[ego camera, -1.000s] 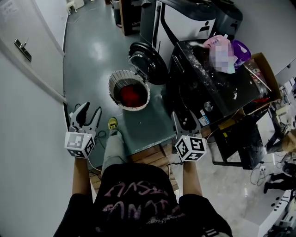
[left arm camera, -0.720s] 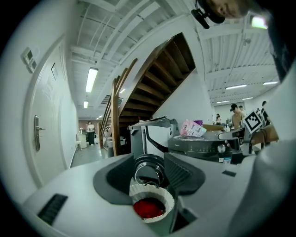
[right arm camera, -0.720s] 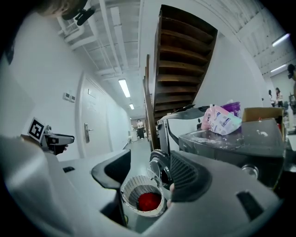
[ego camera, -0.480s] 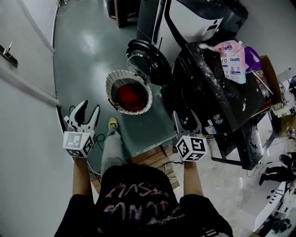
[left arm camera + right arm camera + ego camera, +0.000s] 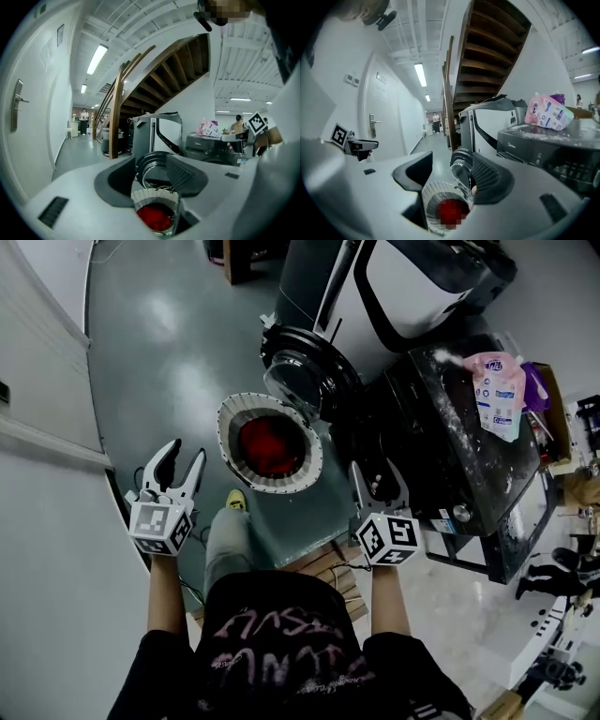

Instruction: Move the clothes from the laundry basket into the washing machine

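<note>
Both tools are held out ahead of the person's chest. The left gripper (image 5: 185, 455) has its jaws partly apart with nothing between them, and the right gripper (image 5: 377, 478) stands a little wider, also empty. Between the two, close in, are the person's leg (image 5: 228, 545) and a yellow shoe (image 5: 233, 499), with wooden slats (image 5: 323, 565) on the floor just inside the right gripper. Ahead of both, slightly nearer the left one, stands the laundry basket (image 5: 228, 440), upright on the grey floor, with red clothes (image 5: 268, 445) lying in its bottom; each gripper view frames it between its own jaws. Just past the basket hangs the open round door (image 5: 305, 381) of the washing machine (image 5: 441, 460), whose dark body runs ahead of the right gripper. On its top lie a pink pouch (image 5: 497, 395) and a purple bottle (image 5: 535, 386). Farther off stand a grey appliance (image 5: 375, 292) and a wooden staircase (image 5: 154, 70).
</note>
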Demonstrator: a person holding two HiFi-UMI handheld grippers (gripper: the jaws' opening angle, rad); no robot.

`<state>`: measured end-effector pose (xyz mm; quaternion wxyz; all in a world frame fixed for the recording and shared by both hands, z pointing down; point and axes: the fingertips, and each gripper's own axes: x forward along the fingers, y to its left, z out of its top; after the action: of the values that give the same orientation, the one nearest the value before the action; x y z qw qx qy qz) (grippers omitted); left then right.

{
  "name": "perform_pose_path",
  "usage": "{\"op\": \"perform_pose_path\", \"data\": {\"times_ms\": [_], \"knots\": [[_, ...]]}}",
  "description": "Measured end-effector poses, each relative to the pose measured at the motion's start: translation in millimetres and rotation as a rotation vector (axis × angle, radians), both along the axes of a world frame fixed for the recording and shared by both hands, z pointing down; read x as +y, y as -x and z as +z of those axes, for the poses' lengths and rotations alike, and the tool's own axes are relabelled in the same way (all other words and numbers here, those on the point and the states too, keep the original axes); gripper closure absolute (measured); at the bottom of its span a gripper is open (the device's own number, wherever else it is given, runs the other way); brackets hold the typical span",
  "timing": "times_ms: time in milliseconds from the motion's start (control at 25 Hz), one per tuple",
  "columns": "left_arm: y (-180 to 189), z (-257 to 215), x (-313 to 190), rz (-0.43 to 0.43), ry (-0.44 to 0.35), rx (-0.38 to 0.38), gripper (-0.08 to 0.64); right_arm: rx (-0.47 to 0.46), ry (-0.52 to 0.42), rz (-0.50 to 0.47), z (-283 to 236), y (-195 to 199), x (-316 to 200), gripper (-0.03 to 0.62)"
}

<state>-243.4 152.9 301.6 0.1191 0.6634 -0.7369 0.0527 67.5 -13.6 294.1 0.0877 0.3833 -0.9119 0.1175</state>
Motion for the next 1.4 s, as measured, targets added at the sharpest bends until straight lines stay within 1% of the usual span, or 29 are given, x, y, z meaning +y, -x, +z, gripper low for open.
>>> {"op": "perform_pose_path", "data": {"times_ms": [200,320,440,560,720,880,1000,1080,1240,1400], "knots": [[60,-5,-42,0.058,0.018,0.024,0.351,0.015,0.016,0.056,-11,55,-28,0.324],[86,-9,-61,0.105,0.041,0.051,0.351,0.031,0.036,0.087,-22,85,-41,0.324],[106,-11,-76,0.140,0.070,0.082,0.351,0.052,0.048,0.108,-33,105,-47,0.324],[119,-15,-88,0.158,0.080,0.107,0.351,0.068,0.062,0.131,-40,114,-52,0.324],[124,-18,-98,0.184,0.095,0.135,0.351,0.092,0.091,0.155,-48,116,-53,0.324],[120,-24,-104,0.206,0.112,0.154,0.351,0.105,0.113,0.152,-55,121,-55,0.325],[119,-25,-109,0.209,0.130,0.153,0.351,0.101,0.124,0.141,-56,125,-62,0.327],[118,-23,-111,0.209,0.144,0.151,0.351,0.094,0.137,0.130,-53,126,-66,0.341],[111,-15,-119,0.189,0.166,0.168,0.351,0.081,0.159,0.113,-40,123,-80,0.342],[96,-12,-129,0.169,0.189,0.149,0.351,0.074,0.195,0.103,-23,112,-94,0.342]]}}
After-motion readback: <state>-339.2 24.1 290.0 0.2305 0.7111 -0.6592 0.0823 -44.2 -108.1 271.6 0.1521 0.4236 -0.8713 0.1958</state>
